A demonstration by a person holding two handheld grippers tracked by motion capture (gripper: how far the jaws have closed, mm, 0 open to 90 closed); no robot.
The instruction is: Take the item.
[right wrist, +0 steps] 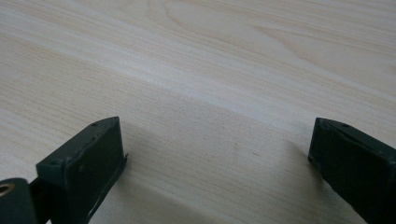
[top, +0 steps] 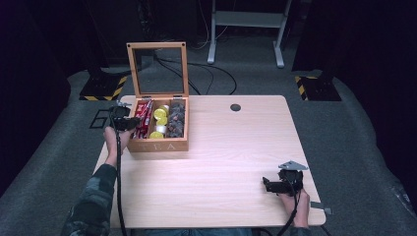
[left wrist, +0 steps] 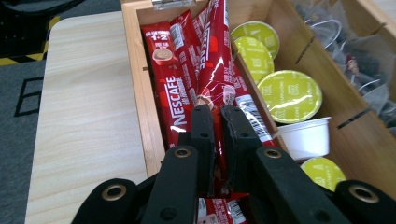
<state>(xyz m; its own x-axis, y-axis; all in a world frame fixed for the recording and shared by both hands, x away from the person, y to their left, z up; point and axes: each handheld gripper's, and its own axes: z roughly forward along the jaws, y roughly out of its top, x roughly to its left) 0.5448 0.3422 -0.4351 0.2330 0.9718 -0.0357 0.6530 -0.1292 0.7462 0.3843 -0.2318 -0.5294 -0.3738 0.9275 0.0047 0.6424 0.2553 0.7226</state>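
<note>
Left hand-held gripper (left wrist: 215,114) pinches 1 coffee stick (left wrist: 219,70) in the box (left wrist: 140,88); lift straight, right hand-held gripper (right wrist: 217,154) waits wide.

The right gripper (right wrist: 217,158) sat low over the table (right wrist: 210,60), w/ its two black jaws far apart, one at the bottom left & one at the right edge. Nothing was between them, just bare wood. The left jaw looked big & blocky, w/ a flat top & a sharp front corner. A bit of a round metal ring showed at the bottom left corner. The right jaw was cut off by the pic edge. The wood was pale, w/ long grain lines running across & a wavy pattern near the top. A soft dark shadow lay on the wood between the jaws.
</note>
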